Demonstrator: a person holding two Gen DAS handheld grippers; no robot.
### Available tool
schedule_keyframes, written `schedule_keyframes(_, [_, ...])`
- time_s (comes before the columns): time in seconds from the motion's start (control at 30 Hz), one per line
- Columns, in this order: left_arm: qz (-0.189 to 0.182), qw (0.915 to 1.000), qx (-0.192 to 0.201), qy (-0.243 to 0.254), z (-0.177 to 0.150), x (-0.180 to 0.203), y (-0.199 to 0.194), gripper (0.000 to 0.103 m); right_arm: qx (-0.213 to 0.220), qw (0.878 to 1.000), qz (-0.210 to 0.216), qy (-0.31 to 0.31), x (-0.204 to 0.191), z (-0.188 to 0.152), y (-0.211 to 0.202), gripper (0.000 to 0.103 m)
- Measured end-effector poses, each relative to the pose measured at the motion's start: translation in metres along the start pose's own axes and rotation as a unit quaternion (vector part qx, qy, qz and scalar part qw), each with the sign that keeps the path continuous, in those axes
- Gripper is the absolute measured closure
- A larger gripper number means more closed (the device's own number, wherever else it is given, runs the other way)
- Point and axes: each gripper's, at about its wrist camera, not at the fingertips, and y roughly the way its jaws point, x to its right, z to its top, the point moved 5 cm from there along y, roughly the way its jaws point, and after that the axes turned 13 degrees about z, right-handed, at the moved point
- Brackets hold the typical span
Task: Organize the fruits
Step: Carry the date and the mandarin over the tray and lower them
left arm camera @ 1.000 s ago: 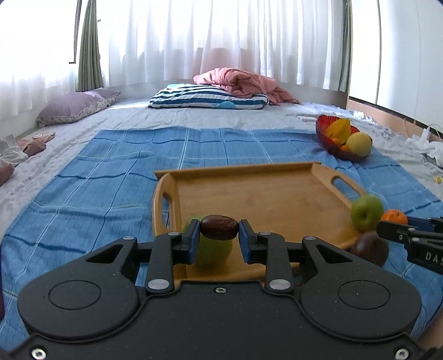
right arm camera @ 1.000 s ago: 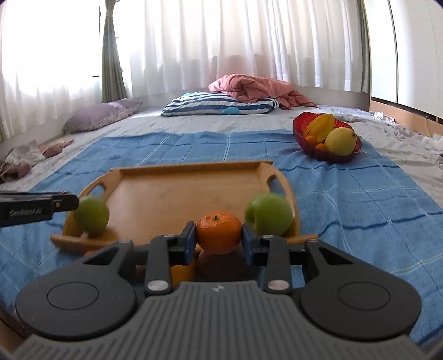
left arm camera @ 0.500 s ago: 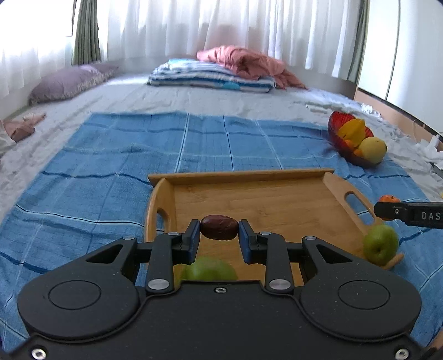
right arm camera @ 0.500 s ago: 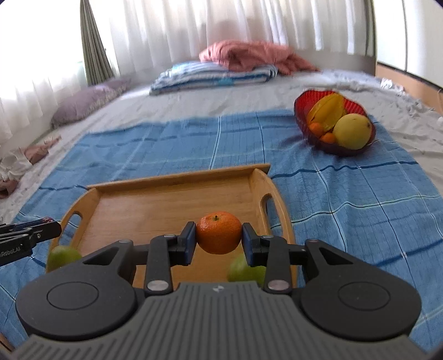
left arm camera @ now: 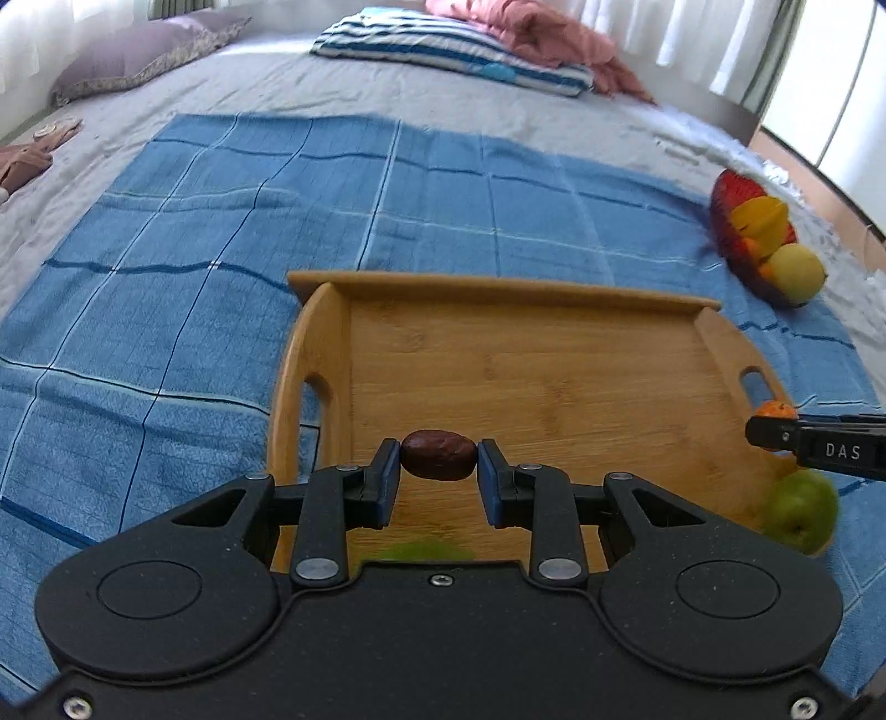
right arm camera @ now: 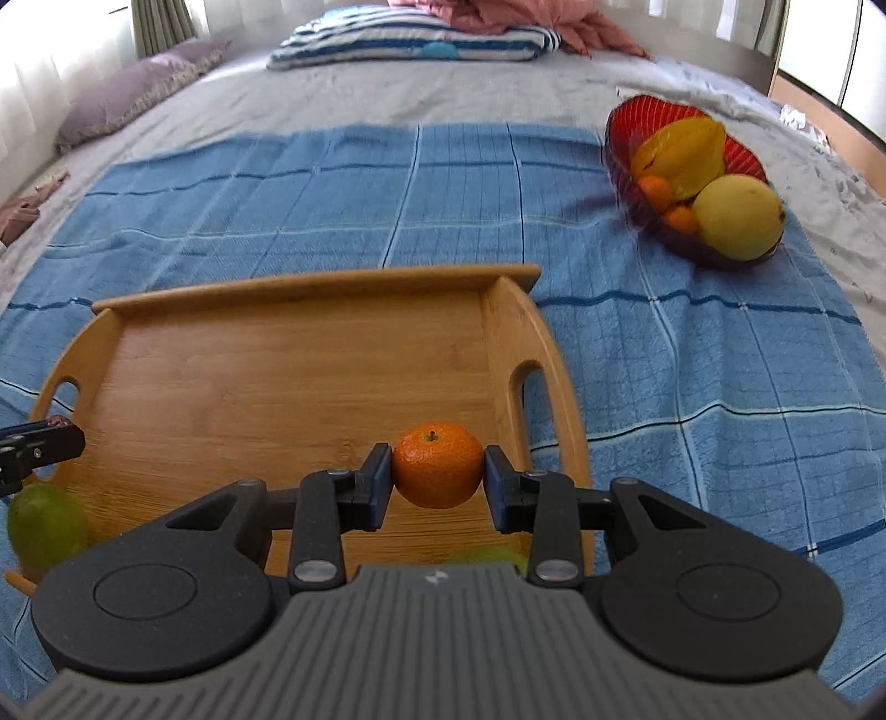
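My left gripper is shut on a small brown fruit and holds it above the near part of the wooden tray. My right gripper is shut on an orange mandarin above the tray's near right part. A green apple lies at the tray's near right corner. Another green apple lies at its near left corner and partly shows under my left gripper. The right gripper's tip shows at the right edge of the left wrist view.
A red bowl with a star fruit, mandarins and a yellow fruit stands on the blue blanket to the far right, and shows in the left wrist view. Pillows and a pink cloth lie at the back.
Both grippers have risen and tilted down over the tray with their fruits still held. The tray and the apples now sit lower and closer in both views.
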Motion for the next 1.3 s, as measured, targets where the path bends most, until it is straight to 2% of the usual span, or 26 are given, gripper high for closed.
schedule_keyframes(0.17, [0.008,0.9998,-0.021,0.0,0.0,-0.001,0.014,0.075,-0.013,1.0,-0.01,0.002,0.003,0.001,0.011,0.063])
schedule_keyframes(0.4, [0.019,0.9994,-0.029,0.009,0.0,0.004,0.023,0.075,-0.023,1.0,-0.015,0.005,0.007,0.003,0.02,0.063])
schedule_keyframes(1.03, [0.032,0.999,-0.026,0.02,-0.003,0.008,0.032,0.075,-0.028,0.999,-0.02,-0.001,0.007,-0.001,0.026,0.062])
schedule_keyframes(1.17, [0.031,0.999,-0.026,0.017,-0.002,0.007,0.032,0.074,-0.028,0.999,-0.02,0.0,0.007,-0.001,0.027,0.057])
schedule_keyframes(1.3, [0.029,0.9991,-0.026,0.015,-0.002,0.005,0.032,0.072,-0.026,0.999,-0.019,-0.001,0.006,-0.001,0.026,0.046])
